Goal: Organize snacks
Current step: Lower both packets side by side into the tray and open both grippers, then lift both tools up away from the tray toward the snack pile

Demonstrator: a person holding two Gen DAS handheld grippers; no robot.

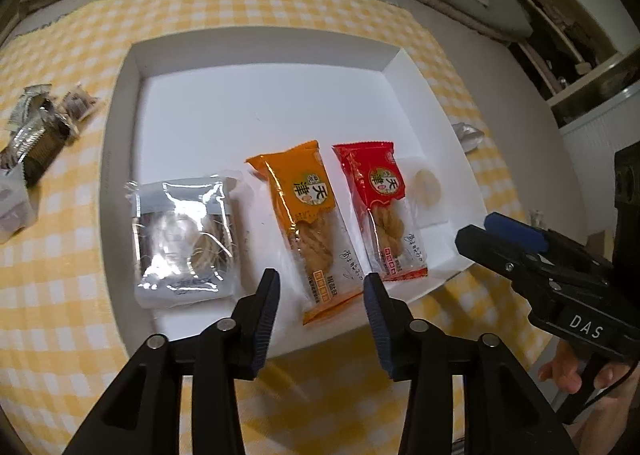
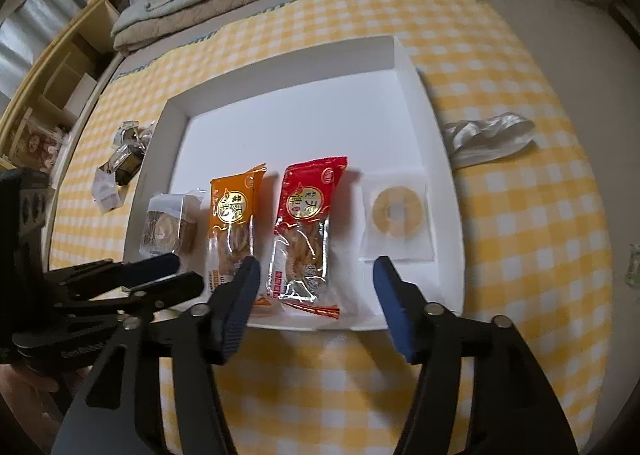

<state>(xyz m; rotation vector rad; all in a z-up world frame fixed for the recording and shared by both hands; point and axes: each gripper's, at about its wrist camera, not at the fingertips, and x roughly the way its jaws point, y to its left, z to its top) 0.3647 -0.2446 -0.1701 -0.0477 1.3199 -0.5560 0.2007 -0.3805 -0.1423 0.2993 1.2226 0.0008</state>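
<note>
A white tray [image 1: 120,135] [image 2: 440,159] lies on a yellow checked cloth. In a row in it lie a clear-wrapped round cake [image 1: 184,231] [image 2: 168,227], an orange twist-snack pack [image 1: 308,223] [image 2: 232,223], a red twist-snack pack [image 1: 380,207] [image 2: 304,231] and a clear packet with a ring biscuit [image 1: 426,191] [image 2: 398,213]. My left gripper [image 1: 322,283] is open and empty over the orange pack's near end; it also shows in the right wrist view [image 2: 184,275]. My right gripper [image 2: 316,267] is open and empty at the tray's near edge by the red pack, and shows in the left wrist view [image 1: 476,231].
Several loose dark and silver snack packs [image 1: 36,127] [image 2: 120,159] lie on the cloth left of the tray. A crumpled silver wrapper [image 2: 488,137] [image 1: 468,135] lies right of it. Bedding runs along the far edge. Shelves [image 2: 48,67] stand at the left.
</note>
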